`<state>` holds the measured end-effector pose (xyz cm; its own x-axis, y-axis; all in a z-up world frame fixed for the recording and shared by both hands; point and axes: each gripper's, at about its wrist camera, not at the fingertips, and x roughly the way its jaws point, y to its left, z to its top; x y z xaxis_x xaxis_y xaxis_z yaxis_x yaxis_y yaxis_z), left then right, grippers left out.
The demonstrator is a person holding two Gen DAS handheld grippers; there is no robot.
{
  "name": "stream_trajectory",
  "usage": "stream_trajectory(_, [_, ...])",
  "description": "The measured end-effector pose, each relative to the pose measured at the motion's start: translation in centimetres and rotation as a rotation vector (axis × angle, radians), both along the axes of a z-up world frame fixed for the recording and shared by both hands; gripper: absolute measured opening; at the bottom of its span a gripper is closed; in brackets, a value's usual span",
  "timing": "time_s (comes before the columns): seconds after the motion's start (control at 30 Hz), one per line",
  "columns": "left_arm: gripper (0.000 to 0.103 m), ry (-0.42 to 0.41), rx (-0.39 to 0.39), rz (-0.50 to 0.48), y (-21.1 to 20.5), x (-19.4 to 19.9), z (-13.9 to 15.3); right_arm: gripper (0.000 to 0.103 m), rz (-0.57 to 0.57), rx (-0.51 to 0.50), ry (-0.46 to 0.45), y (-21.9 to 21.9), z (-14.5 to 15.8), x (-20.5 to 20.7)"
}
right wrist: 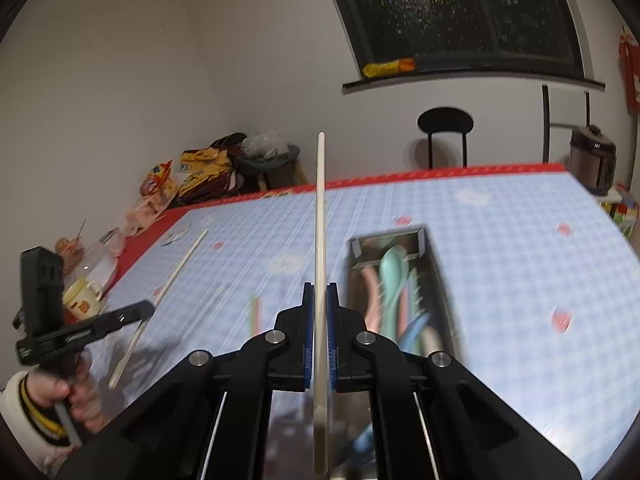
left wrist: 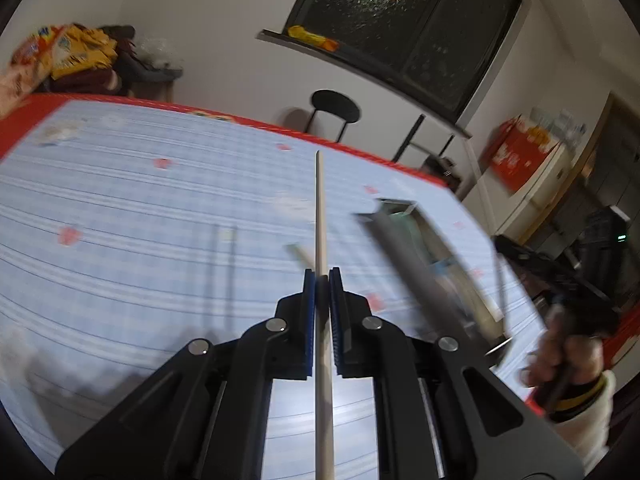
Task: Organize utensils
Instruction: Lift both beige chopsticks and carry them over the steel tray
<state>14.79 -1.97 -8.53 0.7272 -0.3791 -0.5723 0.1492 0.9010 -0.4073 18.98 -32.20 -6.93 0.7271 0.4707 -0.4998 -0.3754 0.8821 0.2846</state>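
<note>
The wide table under a pale blue gridded cloth with a red border (right wrist: 500, 216) gives plenty of bare surface on the far and right sides, while its left edge is crowded with a cream printed mug (right wrist: 82, 300) and snack packets, so any swing is better kept toward the middle. Near the centre sits the long dark rectangular organizer tray (right wrist: 434, 264), already holding pastel plastic spoons and forks, a mint one (right wrist: 390, 276) uppermost; its rim is a raised lip that a long stick could catch. The right gripper (right wrist: 320, 292) is clenched on a long cream chopstick (right wrist: 321, 208) running straight along the fingers, its far tip well above the table. The left gripper (left wrist: 322, 280) is likewise clamped on a second cream chopstick (left wrist: 320, 208), which shows slanting over the cloth in the right wrist view. A pale green stick (right wrist: 254, 314) lies loose on the cloth just left of the right gripper. The step in hand seems to be carrying both chopsticks to the tray; to do it well, I would turn each stick parallel to the tray's long side, lower it past the lip before letting go, and bring the hands in one after the other, since the tray is narrow and the two tools are near each other.
</note>
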Motion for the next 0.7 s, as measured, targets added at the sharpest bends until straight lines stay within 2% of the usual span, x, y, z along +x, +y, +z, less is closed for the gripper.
stream_trajectory(0.1, [0.011, 0.008, -0.084, -0.038, -3.9, 0.8, 0.5, 0.006, -0.012, -0.004, -0.006, -1.7, -0.6, 1.3])
stream_trajectory(0.2, [0.011, 0.000, -0.108, -0.079, -7.8, 1.6, 1.2, 0.006, -0.016, 0.053, 0.023, -3.7, -1.9, 1.7])
stream_trajectory(0.37, [0.011, -0.005, -0.177, -0.125, -13.6, 3.4, 1.3, 0.006, -0.035, -0.012, 0.056, -5.0, -3.4, 2.1])
stream_trajectory(0.57, [0.011, 0.068, -0.268, -0.102, -16.5, 5.3, -1.2, 0.006, -0.017, -0.072, 0.083, -4.5, -4.2, 2.0])
stream_trajectory(0.7, [0.011, 0.100, -0.277, -0.053, -16.6, 6.3, -3.0, 0.006, -0.022, -0.068, 0.111, -4.8, -4.8, 2.4])
